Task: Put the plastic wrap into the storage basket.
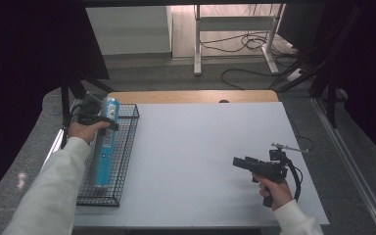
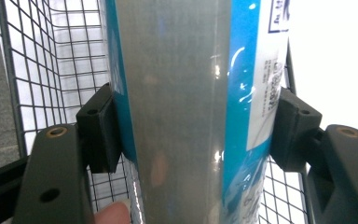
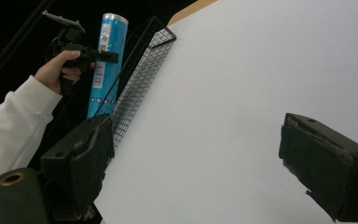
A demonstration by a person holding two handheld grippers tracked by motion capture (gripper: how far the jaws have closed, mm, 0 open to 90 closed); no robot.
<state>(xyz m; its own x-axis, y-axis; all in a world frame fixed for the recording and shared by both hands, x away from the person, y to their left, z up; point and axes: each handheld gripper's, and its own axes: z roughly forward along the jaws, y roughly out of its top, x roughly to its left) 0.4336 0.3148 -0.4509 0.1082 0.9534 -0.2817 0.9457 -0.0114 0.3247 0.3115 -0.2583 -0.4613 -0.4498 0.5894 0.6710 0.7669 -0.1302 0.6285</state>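
**A:** The blue tube pack [image 1: 104,147] lies lengthwise in the black wire basket [image 1: 127,142] at the left edge of the bench [image 1: 200,156], its far end tipped up, and your left gripper [image 1: 108,122] has it near that raised end. How does it feel to you?

**B:** From the look of it, light for its length. The wrapper is glossy film, so I'd judge it slippery, and the body seems stiff enough not to sag.

**A:** Agreed. In the left gripper view your pads [image 2: 101,128] press flat on both sides of the pack [image 2: 186,107], across its width. That is a sound hold, but you are gripping far from the middle, so the long free end will want to swing. Take it closer to the centre if you mean to carry it, and don't squeeze harder than you need; film like that could crease or slide.

**B:** And the basket?

**A:** The lower end of the pack sits inside the mesh. Watch that it doesn't catch on the wires.

**B:** My other hand?

**A:** Your right gripper [image 1: 240,163] hangs over the bare bench at the near right, well apart from the basket, jaws wide and holding nothing. You could bring it over to steady the free end.
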